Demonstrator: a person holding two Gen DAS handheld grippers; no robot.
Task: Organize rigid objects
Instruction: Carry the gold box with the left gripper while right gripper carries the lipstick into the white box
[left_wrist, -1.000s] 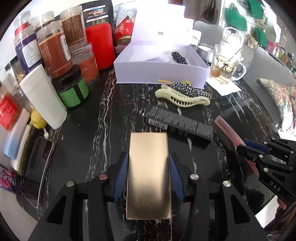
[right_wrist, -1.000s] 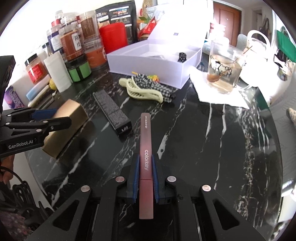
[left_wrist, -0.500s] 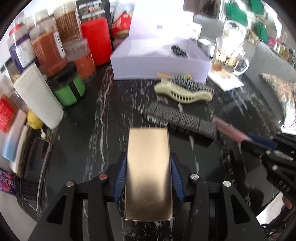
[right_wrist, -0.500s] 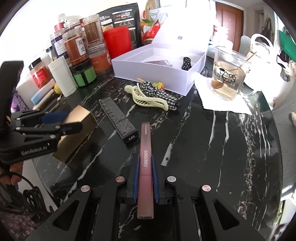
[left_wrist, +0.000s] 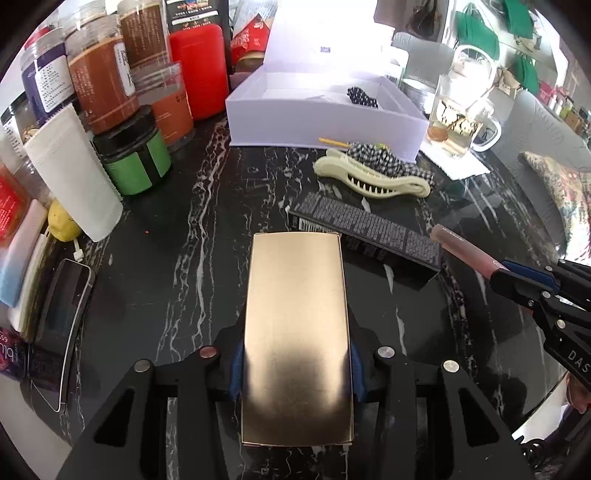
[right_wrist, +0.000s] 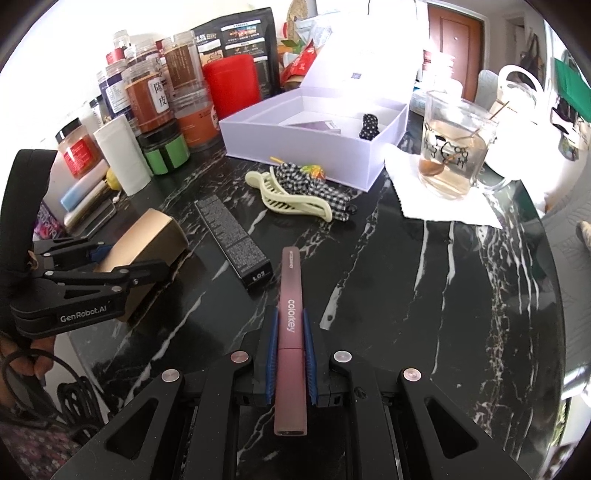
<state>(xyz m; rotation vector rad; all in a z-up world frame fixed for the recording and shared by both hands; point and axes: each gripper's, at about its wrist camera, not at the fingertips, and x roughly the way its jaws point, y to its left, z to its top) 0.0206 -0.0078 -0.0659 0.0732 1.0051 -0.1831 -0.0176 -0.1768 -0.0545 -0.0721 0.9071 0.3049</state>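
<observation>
Because both items seem bound for the open lavender box (right_wrist: 295, 147), the left gripper (left_wrist: 295, 365) is clamping a gold box (left_wrist: 295, 314) while the right gripper (right_wrist: 290, 354) is pinching a mauve Colorkey tube (right_wrist: 291, 332).

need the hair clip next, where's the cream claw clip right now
The cream claw clip lies on the black marble table, just before the open lavender box, against the checked fabric, beyond the black carton.

My left camera sits just behind my left tongs (left_wrist: 295, 369) and looks steeply down at the black marble table (left_wrist: 177, 258) from close. My right camera looks the same way from behind my right tongs (right_wrist: 290, 354). Both views share the open pale lilac cardboard box (left_wrist: 325, 125) (right_wrist: 295, 144), and each sees the other tongs.
</observation>
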